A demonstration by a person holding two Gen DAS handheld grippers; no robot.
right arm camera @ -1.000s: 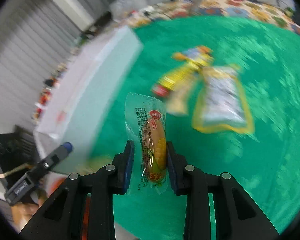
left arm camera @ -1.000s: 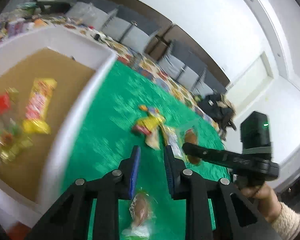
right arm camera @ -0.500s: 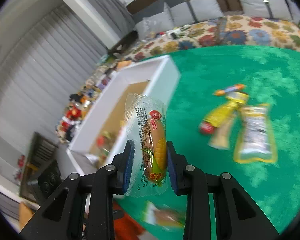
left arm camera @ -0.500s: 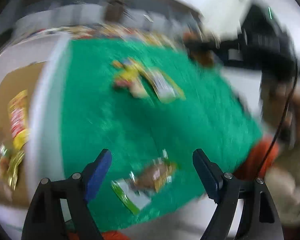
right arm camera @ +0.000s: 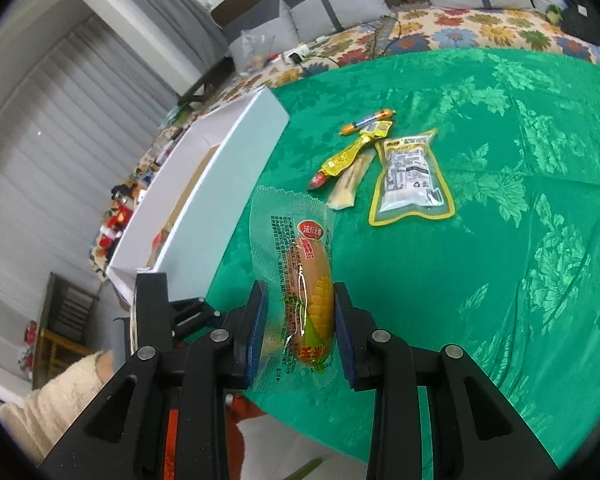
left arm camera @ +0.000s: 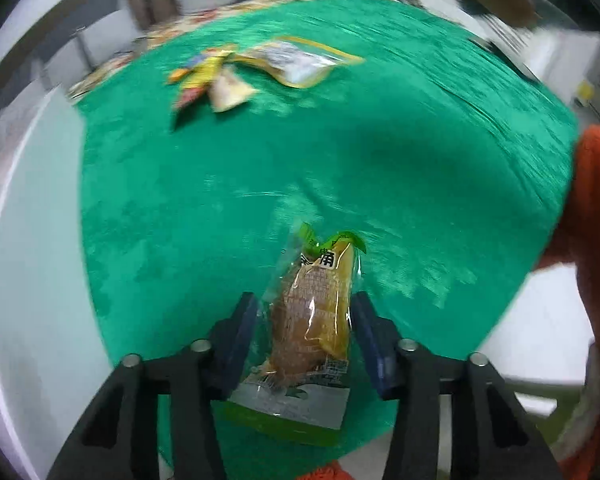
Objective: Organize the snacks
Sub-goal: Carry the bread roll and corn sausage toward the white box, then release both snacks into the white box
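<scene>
My right gripper [right arm camera: 298, 334] is shut on a clear-wrapped corn sausage [right arm camera: 306, 300] and holds it above the green tablecloth [right arm camera: 500, 220]. My left gripper [left arm camera: 306, 338] is open, its jaws either side of a bread snack pack [left arm camera: 312, 320] that lies near the table's front edge; I cannot tell if the pads touch it. A white box [right arm camera: 204, 200] with snacks inside stands at the left. Several snack packs [right arm camera: 410, 172] lie on the cloth further off and also show in the left wrist view [left arm camera: 260, 70].
The white box wall [left arm camera: 28, 240] runs along the left in the left wrist view. An orange garment [left arm camera: 592, 240] is at the right past the table edge. A flowered sofa [right arm camera: 460, 28] with grey cushions stands behind the table.
My left gripper opened, swung down toward the front edge and now straddles the bread snack pack. My right gripper stays shut on the corn sausage and has risen a little.
</scene>
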